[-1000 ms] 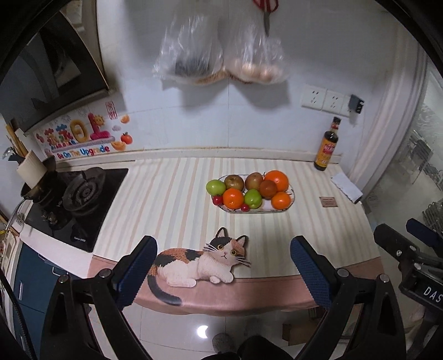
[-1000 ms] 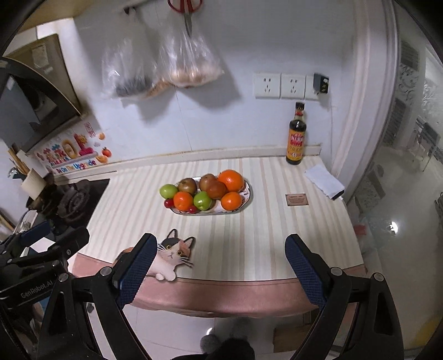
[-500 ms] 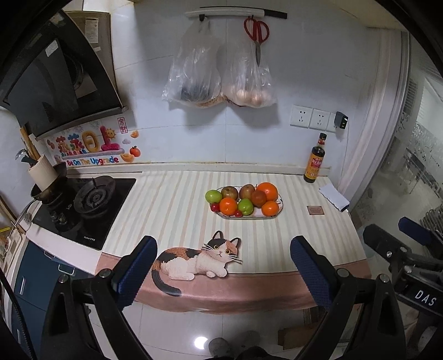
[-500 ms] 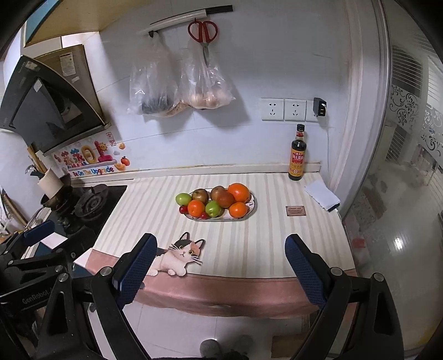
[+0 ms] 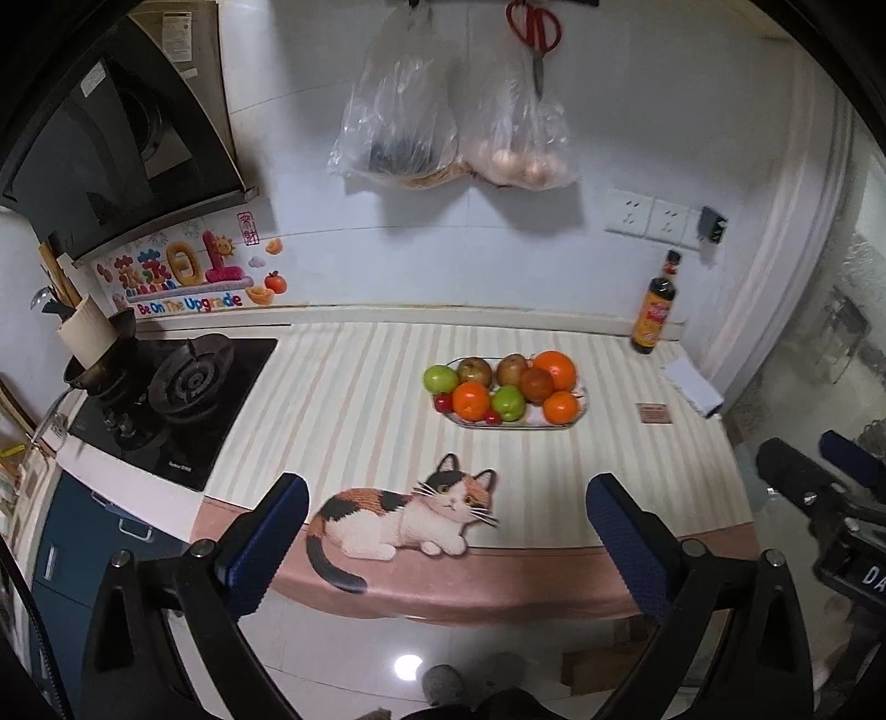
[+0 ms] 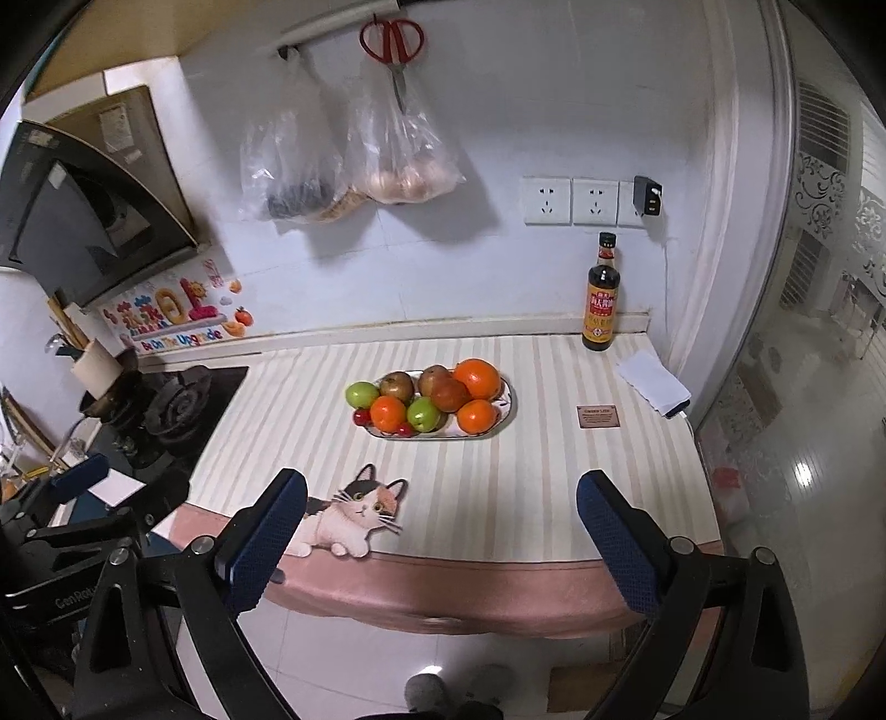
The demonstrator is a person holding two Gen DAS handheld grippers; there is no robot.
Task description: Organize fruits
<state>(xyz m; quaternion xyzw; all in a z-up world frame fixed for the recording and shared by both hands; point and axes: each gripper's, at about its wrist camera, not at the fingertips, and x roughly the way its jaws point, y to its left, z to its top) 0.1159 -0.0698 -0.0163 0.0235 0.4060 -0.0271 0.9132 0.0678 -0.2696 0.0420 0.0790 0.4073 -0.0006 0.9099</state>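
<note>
Right now both of my grippers hang in front of the striped surface (image 5: 354,399), short of its pink front edge, and neither touches anything. My left gripper (image 5: 446,534) has its jaws spread wide with nothing between them; in its view the cat picture (image 5: 410,515) printed on the surface shows in the gap. My right gripper (image 6: 440,534) is just as wide and just as empty, and part of it shows at the right edge of the left wrist view.

My landmark is the oval plate (image 5: 570,423), which sits on the surface behind the cat picture and well apart from both grippers. All the fruit lies heaped on it: a green apple (image 5: 441,379) at its left end, a second green apple (image 5: 508,402) near its front, three oranges (image 5: 472,400), brownish fruits (image 5: 474,370) along its back, and small red cherries (image 5: 443,402) tucked at the front left rim. The pieces press against one another.

Behind the plate and to its right, a dark sauce bottle (image 6: 601,302) stands upright against the wall. Right of the plate lie a small brown card (image 6: 597,416) and a folded white cloth (image 6: 653,382). Left of the plate, past a bare stretch of surface, is the gas stove (image 5: 183,387). Above the plate two plastic bags (image 5: 448,122) and red scissors (image 6: 393,44) hang on the wall.
</note>
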